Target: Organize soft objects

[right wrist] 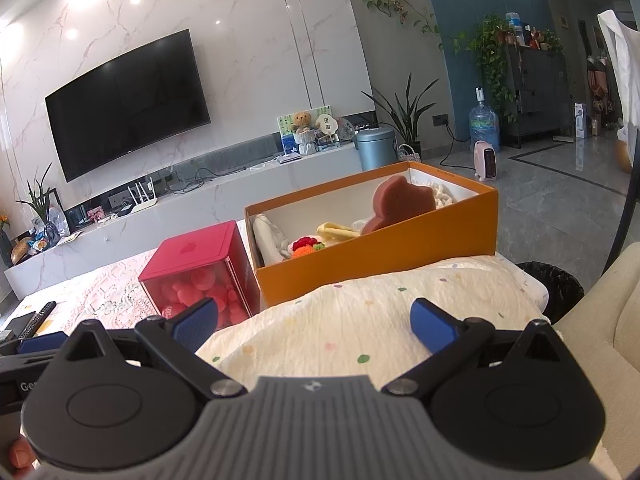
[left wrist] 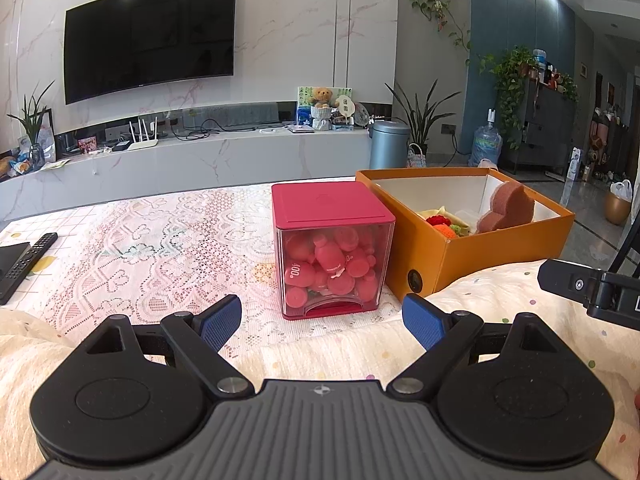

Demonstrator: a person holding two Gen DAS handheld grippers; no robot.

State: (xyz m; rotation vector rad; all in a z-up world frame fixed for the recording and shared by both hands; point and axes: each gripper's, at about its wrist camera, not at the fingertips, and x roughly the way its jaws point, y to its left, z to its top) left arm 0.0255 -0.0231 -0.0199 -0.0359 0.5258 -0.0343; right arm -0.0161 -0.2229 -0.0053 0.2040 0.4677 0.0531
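- The left gripper (left wrist: 322,318), black with blue ribbed pads, is hovering with its fingers spread wide and nothing between them.
- A cream quilted blanket with small coloured dots (left wrist: 500,304) is lying directly under and ahead of its right finger, while its left finger is hanging over the pink lace tablecloth (left wrist: 160,248).
- Straight ahead of the gap between the fingers, a cube-shaped container with a red lid and clear walls (left wrist: 332,248) is standing on the lace, filled with small pink-red bottle-shaped pieces.
- An open orange cardboard box with a white interior (left wrist: 500,256) is sitting just beside the container, to its right, its near corner touching the blanket's edge.
- Inside the box, a brown foam sponge with a lobed outline (left wrist: 508,206) is leaning against the far right wall, and a red and orange crocheted piece (left wrist: 442,226) is lying lower down by the near wall.
- The right gripper (right wrist: 314,322) is likewise gaping wide and gripping nothing; the dotted blanket (right wrist: 360,320) is filling the space beneath its fingers, with the orange box (right wrist: 380,252) just beyond.
- A black remote control (left wrist: 28,260) is resting at the table's left edge.
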